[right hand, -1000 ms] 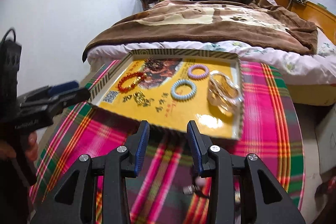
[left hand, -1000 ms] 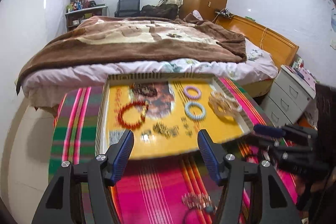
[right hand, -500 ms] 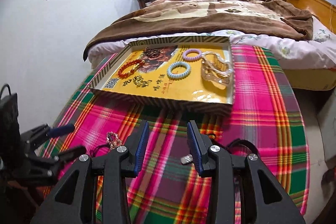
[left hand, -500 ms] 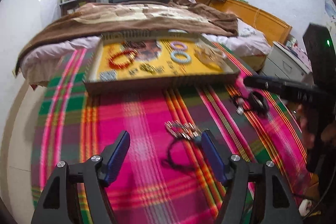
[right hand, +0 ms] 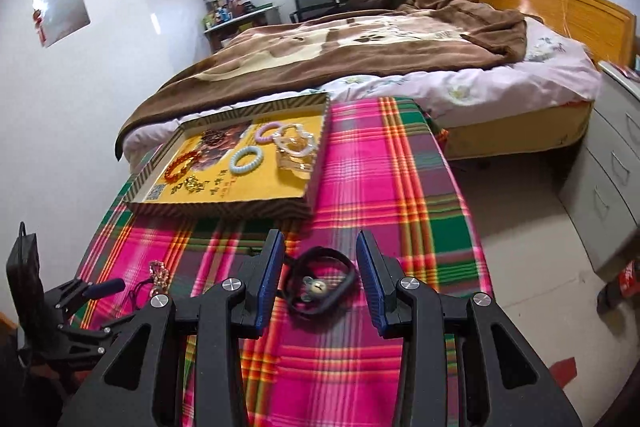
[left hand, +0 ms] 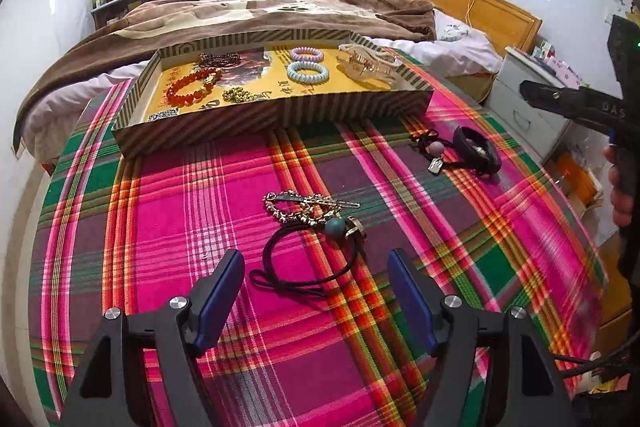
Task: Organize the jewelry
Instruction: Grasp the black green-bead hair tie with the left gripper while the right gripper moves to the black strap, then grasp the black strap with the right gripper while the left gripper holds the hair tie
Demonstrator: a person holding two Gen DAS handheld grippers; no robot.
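Plaid cloth point(left hand: 200, 211), pink and green, filled most of both views; a second ago the tray point(left hand: 280, 115) had filled them instead. Both wrist cameras had drawn back from the tray toward the loose pieces at the near edge.

Left gripper point(left hand: 316, 291): jaws had just been opening and stood well apart, nothing pressed between the pads. Black cord loop point(left hand: 308, 263) lay on the cloth between and just ahead of the fingertips, at 12 o'clock. Gold chain point(left hand: 300, 207) with a teal bead point(left hand: 335, 226) sat just beyond the loop, touching it.

Right gripper point(right hand: 320, 267): jaws parted, width unchanged over the second. Black band point(right hand: 320, 287) with small charms lay flat between the pads, not pinched. In the left view this band sat at 2 o'clock from the cord loop.

Tray at 12 o'clock, well apart from both pieces. It held a red bead bracelet point(left hand: 192, 89), two coil rings point(left hand: 308, 71), and a clear hair claw point(left hand: 368, 67).

Judgement: sorted items were done with for now; each hand had lined up on an unsorted piece. Next step looked like closing, then carrying to the tray. Thin cord could slip a wide grip.
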